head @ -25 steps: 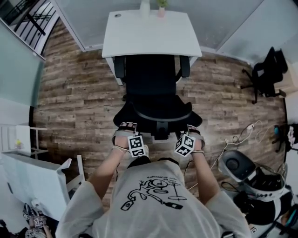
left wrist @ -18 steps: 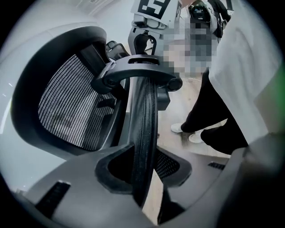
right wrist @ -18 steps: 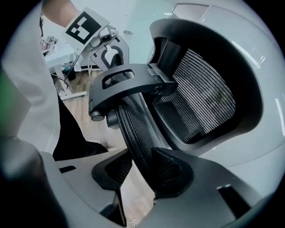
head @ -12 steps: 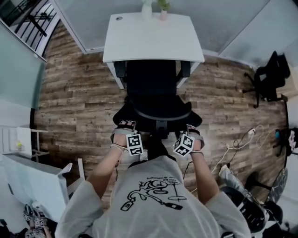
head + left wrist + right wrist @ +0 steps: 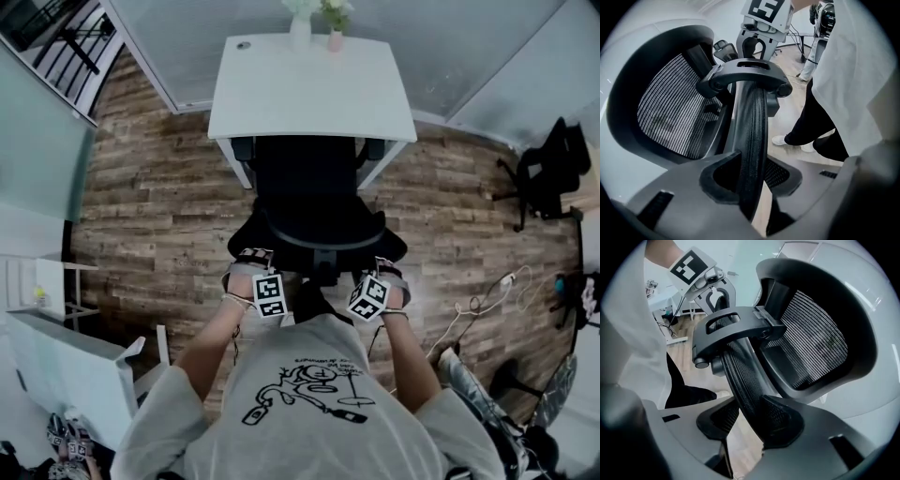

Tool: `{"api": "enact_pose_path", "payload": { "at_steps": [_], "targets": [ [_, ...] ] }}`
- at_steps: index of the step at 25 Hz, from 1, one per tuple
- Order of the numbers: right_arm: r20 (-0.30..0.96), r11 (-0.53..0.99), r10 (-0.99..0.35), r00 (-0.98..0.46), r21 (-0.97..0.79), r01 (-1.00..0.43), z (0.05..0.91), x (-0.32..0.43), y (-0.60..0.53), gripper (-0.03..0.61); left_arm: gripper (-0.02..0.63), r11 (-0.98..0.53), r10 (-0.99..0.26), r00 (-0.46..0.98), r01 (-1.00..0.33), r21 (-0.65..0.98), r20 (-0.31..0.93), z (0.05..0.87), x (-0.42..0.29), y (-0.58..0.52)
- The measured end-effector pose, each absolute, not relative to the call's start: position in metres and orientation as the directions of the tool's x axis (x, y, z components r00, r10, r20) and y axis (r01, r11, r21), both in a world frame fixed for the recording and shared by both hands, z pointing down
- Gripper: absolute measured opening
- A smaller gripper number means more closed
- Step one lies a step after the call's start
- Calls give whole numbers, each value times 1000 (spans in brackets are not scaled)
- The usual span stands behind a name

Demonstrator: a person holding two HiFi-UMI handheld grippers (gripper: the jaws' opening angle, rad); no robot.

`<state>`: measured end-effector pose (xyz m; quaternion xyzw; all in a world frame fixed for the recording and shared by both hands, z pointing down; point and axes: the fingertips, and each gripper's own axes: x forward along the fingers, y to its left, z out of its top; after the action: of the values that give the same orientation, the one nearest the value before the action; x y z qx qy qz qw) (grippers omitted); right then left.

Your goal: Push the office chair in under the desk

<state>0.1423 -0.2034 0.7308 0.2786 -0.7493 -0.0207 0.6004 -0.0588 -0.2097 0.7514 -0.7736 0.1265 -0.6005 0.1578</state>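
Angling steeply down, left gripper (image 5: pixel 752 180) and right gripper (image 5: pixel 750 423) fingers clamp the office chair's headrest (image 5: pixel 323 232).

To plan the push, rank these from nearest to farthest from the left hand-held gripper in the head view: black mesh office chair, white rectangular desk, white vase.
1. The black mesh office chair: its top rim is between the jaws of the left hand-held gripper.
2. The white rectangular desk: straight ahead, beyond the chair.
3. The white vase: on the desk's far edge.
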Motion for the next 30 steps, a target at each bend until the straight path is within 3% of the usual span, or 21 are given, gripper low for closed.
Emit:
{"api": "enact_pose_path", "payload": {
  "at_steps": [30],
  "targets": [
    [895,848,-430,-117,356,-392,730,152,-325,176,124,-919,-387,196,-10,-393,901,749,-49,-320]
  ]
}}
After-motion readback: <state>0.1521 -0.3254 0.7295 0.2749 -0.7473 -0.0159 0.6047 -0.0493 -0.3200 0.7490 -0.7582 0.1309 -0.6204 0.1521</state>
